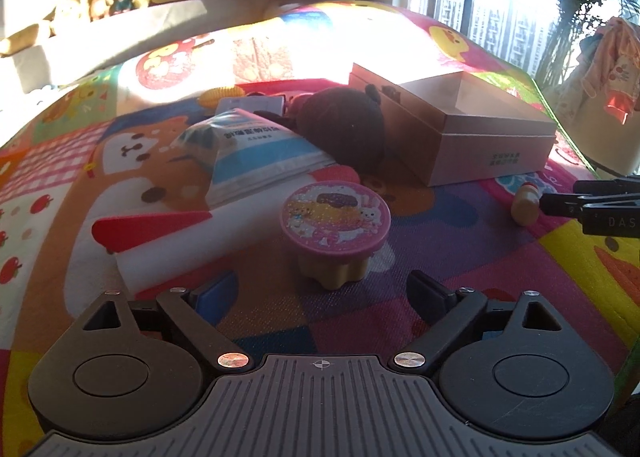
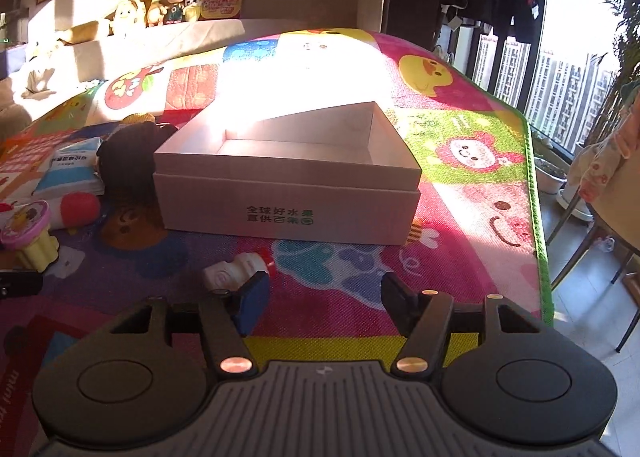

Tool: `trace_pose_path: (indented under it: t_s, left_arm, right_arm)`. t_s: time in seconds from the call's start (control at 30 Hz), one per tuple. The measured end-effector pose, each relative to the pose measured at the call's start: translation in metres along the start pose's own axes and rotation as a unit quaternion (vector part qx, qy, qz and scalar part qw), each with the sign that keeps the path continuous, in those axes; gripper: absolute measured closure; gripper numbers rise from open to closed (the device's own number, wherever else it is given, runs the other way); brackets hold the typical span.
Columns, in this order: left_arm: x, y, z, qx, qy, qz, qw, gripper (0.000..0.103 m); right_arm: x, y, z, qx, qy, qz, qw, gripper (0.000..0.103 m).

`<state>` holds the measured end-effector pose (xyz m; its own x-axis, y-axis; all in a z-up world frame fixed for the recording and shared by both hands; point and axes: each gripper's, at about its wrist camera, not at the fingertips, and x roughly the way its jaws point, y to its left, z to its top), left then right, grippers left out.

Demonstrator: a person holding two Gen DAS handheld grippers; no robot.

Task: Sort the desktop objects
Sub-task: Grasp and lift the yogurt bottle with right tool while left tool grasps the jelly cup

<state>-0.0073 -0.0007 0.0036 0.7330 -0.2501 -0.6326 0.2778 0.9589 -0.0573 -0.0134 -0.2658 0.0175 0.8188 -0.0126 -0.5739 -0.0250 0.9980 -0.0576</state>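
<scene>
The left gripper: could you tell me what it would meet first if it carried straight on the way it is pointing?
Most likely the pink-lidded cup. It stands just ahead of the open left gripper, roughly centred between the fingers, with only bare mat before it. Depth is hard to judge through the fisheye.

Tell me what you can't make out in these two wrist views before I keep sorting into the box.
- Box interior: left wrist view shows only its near wall; in the right wrist view, sun glare washes out the far half.
- Dark plush toy: shadowed in both views, its shape unclear.
- Yellow item behind the blue-and-white packet: mostly hidden, left wrist view.
- Small white figurine: partly behind the right gripper's fingers.
</scene>
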Motion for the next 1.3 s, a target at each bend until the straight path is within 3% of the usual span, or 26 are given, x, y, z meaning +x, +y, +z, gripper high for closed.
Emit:
trace_pose_path:
  t_s: [0.1,0.33,0.4,0.43,0.6,0.73,0.93,1.03,1.17,1.3]
  left_arm:
    - [-0.001,0.006,-0.001,-0.013,-0.005,-0.010,0.9999,0.007]
    - [-0.006,0.006,-0.001,-0.016,-0.020,-0.017,0.9995,0.007]
    - [-0.009,0.000,0.000,0.004,-0.029,-0.013,0.9995,0.007]
    - [-0.010,-0.003,0.001,0.017,-0.034,-0.011,0.9992,0.008]
    - [-0.003,-0.015,0.012,0.057,-0.049,0.008,0.9971,0.020]
    - [0.003,-0.019,0.014,0.067,-0.043,0.017,0.9966,0.041]
    - [-0.018,-0.022,0.017,0.070,-0.052,0.005,0.9962,0.042]
    - [-0.042,-0.033,0.031,0.078,-0.071,-0.033,0.9939,0.042]
    - [-0.073,-0.056,0.062,0.113,-0.122,-0.074,0.9833,0.042]
    - [-0.075,-0.072,0.108,0.121,-0.148,-0.113,0.9751,0.042]
  right_arm:
    - [0.004,0.014,0.001,-0.027,0.007,0.041,0.999,0.037]
    - [0.027,0.033,0.012,-0.072,0.012,0.066,0.995,0.037]
    - [0.033,0.033,0.014,-0.071,0.022,0.061,0.995,0.044]
    - [0.033,0.033,0.014,-0.072,0.027,0.061,0.995,0.058]
    - [0.014,0.029,0.009,-0.075,0.033,0.063,0.995,0.057]
    - [-0.009,0.021,0.006,-0.062,0.032,0.081,0.994,0.057]
    - [-0.039,0.003,0.004,-0.029,0.046,0.126,0.990,0.057]
    - [-0.060,-0.003,0.007,-0.035,0.025,0.118,0.992,0.057]
    - [-0.094,-0.012,0.021,-0.042,-0.024,0.111,0.993,0.057]
    - [-0.122,-0.017,0.038,-0.059,-0.085,0.088,0.991,0.057]
